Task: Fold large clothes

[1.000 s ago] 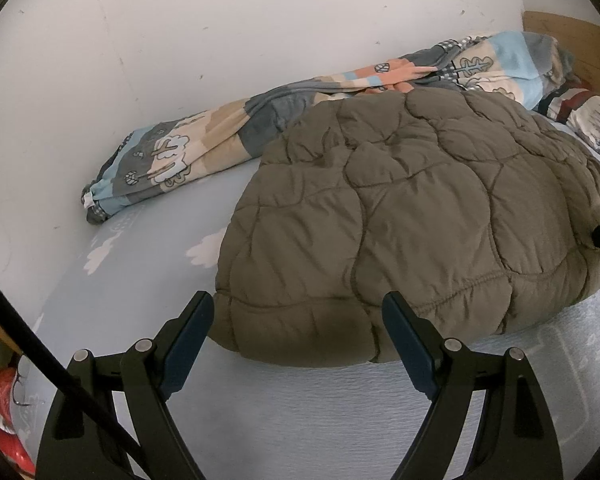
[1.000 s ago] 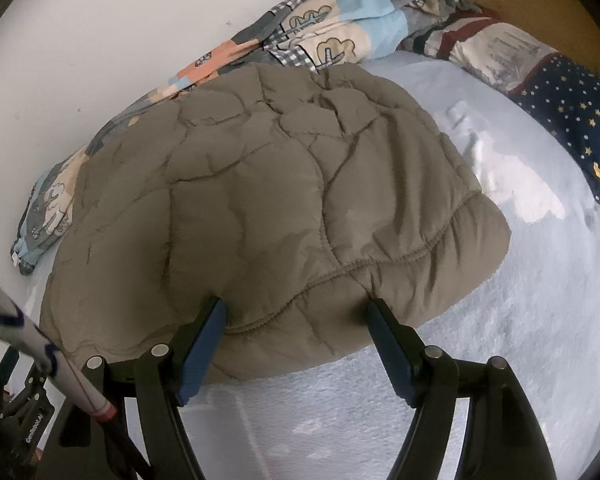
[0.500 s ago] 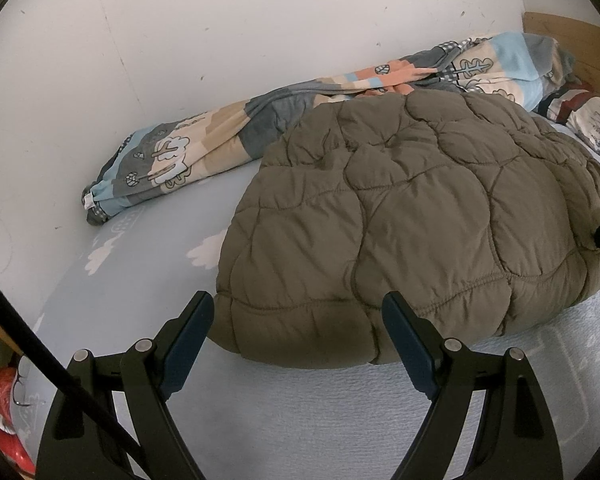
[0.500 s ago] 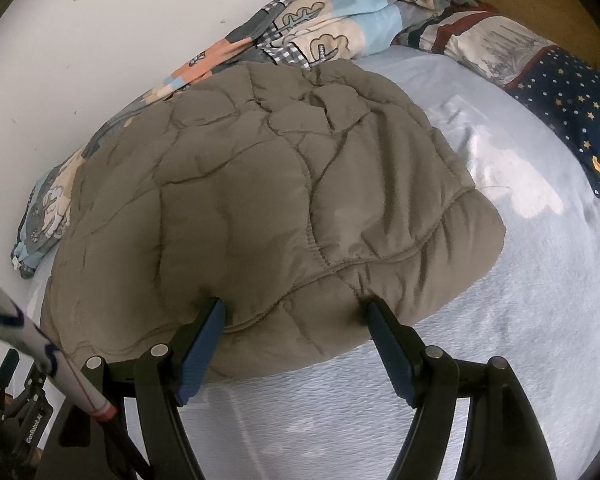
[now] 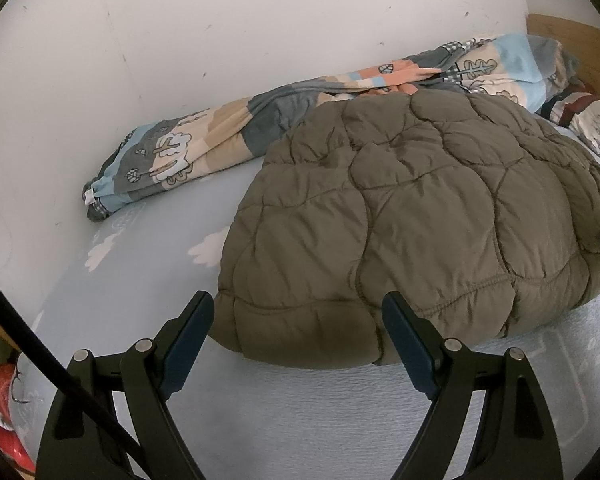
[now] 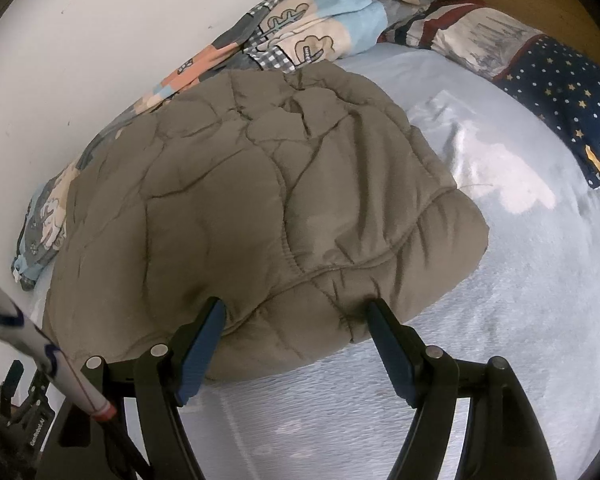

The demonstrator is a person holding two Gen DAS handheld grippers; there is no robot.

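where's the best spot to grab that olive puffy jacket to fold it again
Probably the thick near hem of the olive quilted jacket, coming in low from the front edge of the bed. That rolled, stitched edge bulges toward both tongs and lifts slightly off the sheet, giving something firm to pinch.

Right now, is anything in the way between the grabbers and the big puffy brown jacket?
No, nothing visible is in the way. The left gripper and the right gripper are both open, right at the near edge of the puffy brown jacket on the bed. The patterned blanket lies behind the jacket, by the wall.
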